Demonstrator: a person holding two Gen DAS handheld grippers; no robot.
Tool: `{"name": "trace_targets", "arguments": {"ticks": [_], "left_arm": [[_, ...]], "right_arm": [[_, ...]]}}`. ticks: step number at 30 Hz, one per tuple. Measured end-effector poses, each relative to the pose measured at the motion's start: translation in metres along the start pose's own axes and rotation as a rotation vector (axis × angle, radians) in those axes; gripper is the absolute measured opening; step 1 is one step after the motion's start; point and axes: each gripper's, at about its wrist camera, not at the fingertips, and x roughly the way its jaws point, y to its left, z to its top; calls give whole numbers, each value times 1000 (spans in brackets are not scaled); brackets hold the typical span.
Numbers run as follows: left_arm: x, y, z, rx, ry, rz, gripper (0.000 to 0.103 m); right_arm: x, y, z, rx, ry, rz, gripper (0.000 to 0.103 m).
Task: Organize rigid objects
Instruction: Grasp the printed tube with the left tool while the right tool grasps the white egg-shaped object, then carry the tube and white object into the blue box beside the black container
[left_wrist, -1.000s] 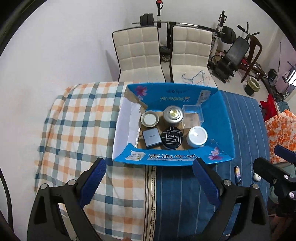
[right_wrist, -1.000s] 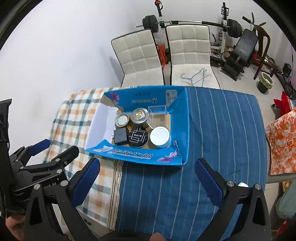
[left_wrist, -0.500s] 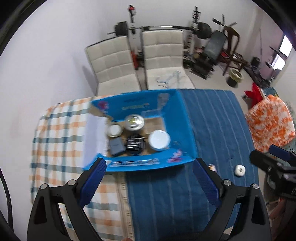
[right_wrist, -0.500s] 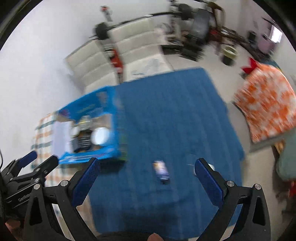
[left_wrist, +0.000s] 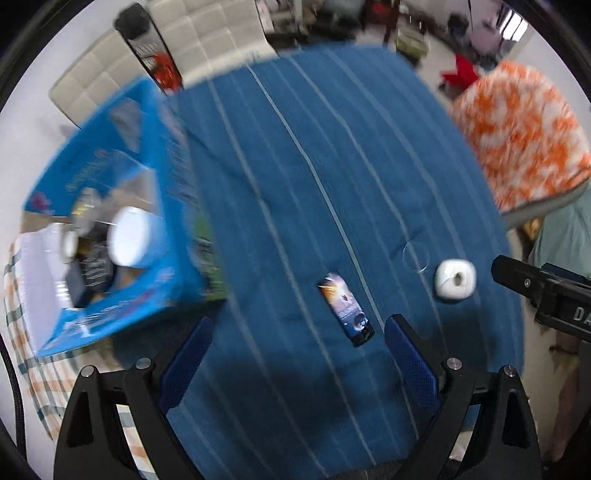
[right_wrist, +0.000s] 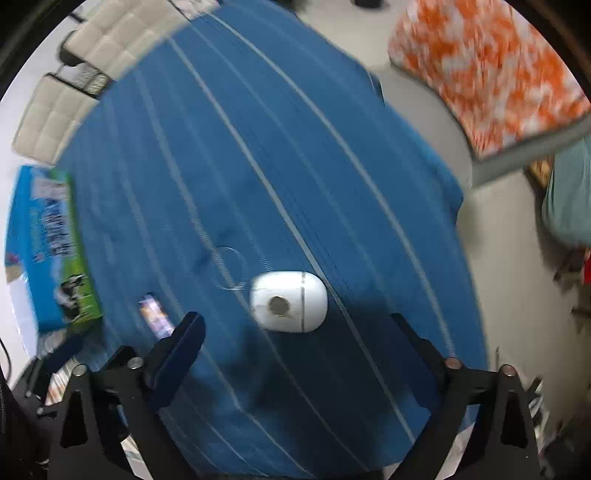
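Observation:
A small dark printed pack (left_wrist: 345, 308) lies on the blue striped cloth (left_wrist: 332, 147), just ahead of my left gripper (left_wrist: 299, 323), which is open and empty above the cloth. A white rounded case (right_wrist: 288, 301) with a round metal spot lies beneath my right gripper (right_wrist: 295, 319). Its jaws are closing, the case sits between the fingers, and the pads do not touch it. The same case (left_wrist: 455, 278) shows to the right in the left wrist view. The blue cardboard box (left_wrist: 110, 221), holding several tins and lids, stands at the left.
A clear ring-shaped lid (right_wrist: 229, 267) lies flat beside the white case. An orange-and-white cushion (right_wrist: 491, 70) sits past the table's right edge. White padded chairs (left_wrist: 166, 44) stand behind the table. A plaid cloth (left_wrist: 33, 369) covers the table's left side.
Both grippers swung away from the blue box to the right and came down over the blue cloth. The pack and the white case now look large and close. The right jaws have narrowed a little.

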Motion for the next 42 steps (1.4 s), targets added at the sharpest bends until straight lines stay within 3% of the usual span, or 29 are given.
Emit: {"name": "trace_targets", "arguments": {"ticks": [2,5,10,11,14,17,19,24,28,42], "left_arm": [[24,-8,3,-10,53,-6,93],[58,-16,9,-58,125,-36,73],[81,-20,12,-126,162,-60,60],[85,-20,12,-134,173,-55,51],[92,-22,10,-148,180,-51,42],[90,-32,9,-123,148,-21,34],[88,-40,8,-114,136,-19,27],[83,-49,5,-111,135,-8,23],[74,-28,-9,-113,122,-7,23],[22,-18,-24,-87,13,-11,22]], "right_arm": [[18,-7,3,26,32,5,88],[35,-16,2,78,62,35,82],[45,-15,0,75,65,36,75],[46,-12,2,64,62,24,75],[47,-1,-1,16,41,-45,74],[47,15,-7,-45,5,-123,61],[47,24,-11,-85,-11,-165,59],[44,27,-18,-110,-27,-180,59],[36,30,-25,-125,-40,-163,59],[-10,57,-52,-231,-146,-125,59]]}}
